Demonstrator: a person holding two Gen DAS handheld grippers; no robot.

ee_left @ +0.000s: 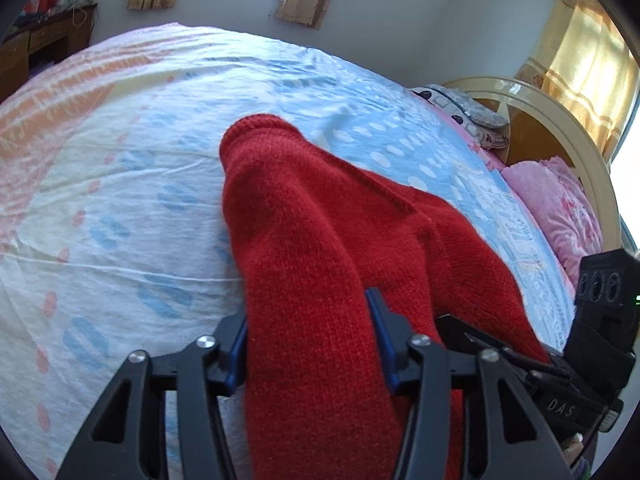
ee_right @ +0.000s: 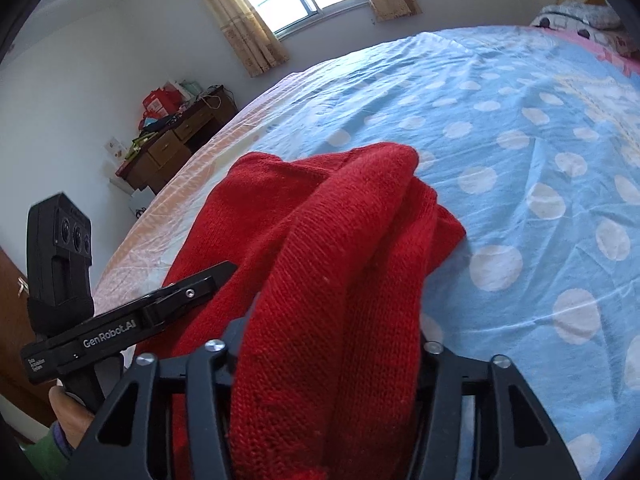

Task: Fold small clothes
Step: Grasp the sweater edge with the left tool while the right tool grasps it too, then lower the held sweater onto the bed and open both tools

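Observation:
A red knitted garment lies on the bed, draped over both grippers. In the left wrist view it runs between the blue-padded fingers of my left gripper, which is shut on it. In the right wrist view the same red garment is bunched in thick folds between the fingers of my right gripper, which is shut on it; its fingertips are hidden by the cloth. The two grippers are side by side: the right gripper's body shows at the left wrist view's right edge, and the left gripper shows in the right wrist view.
The bed sheet is white, orange and blue with dots. Pink bedding, a grey pillow and a curved headboard lie to the right. A wooden desk with clutter stands by the wall under a window.

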